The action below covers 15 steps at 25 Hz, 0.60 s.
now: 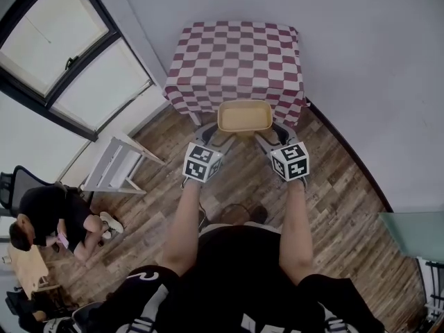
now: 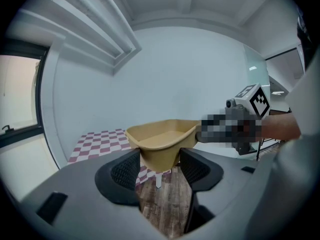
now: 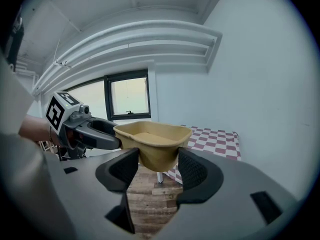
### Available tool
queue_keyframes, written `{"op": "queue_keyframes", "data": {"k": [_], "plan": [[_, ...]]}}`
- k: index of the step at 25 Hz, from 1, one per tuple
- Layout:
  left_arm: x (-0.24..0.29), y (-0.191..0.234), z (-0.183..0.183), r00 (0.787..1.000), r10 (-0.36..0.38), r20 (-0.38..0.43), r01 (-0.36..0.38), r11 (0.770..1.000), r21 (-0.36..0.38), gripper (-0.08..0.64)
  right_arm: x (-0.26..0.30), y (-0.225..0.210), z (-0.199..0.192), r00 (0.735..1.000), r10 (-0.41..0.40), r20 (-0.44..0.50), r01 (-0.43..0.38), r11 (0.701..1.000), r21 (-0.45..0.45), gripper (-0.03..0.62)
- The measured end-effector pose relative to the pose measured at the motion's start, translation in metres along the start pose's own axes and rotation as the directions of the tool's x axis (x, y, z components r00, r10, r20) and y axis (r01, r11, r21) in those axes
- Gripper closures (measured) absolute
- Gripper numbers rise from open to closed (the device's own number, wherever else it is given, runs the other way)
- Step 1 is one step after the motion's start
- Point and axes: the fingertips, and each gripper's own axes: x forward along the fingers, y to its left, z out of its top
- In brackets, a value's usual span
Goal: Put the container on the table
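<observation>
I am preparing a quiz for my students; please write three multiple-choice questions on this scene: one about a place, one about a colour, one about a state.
1. Where is the container?
A. on a shelf
B. in the air before the table, held by the left gripper and right gripper
C. in a sink

2. The table's checks are:
A. blue and yellow
B. plain green
C. red and white

3. The left gripper's fingers are:
A. closed on the container
B. open, empty
C. closed on a cup

1 B: the floor shows beneath it.
2 C: the checks show in the head view.
3 A: its corner sits pinched between them.
</observation>
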Motion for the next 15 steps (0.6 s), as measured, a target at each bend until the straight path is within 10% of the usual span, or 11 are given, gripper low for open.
{"op": "queue_keyframes", "data": {"k": [15], "plan": [[0.025, -0.045, 0.000, 0.996, 0.092, -0.008, -0.092, 0.995, -0.034, 0.299, -0.026, -0.037, -0.020, 0.995, 0.101, -0.005, -0.101, 0.995, -0.024, 0.330]]}}
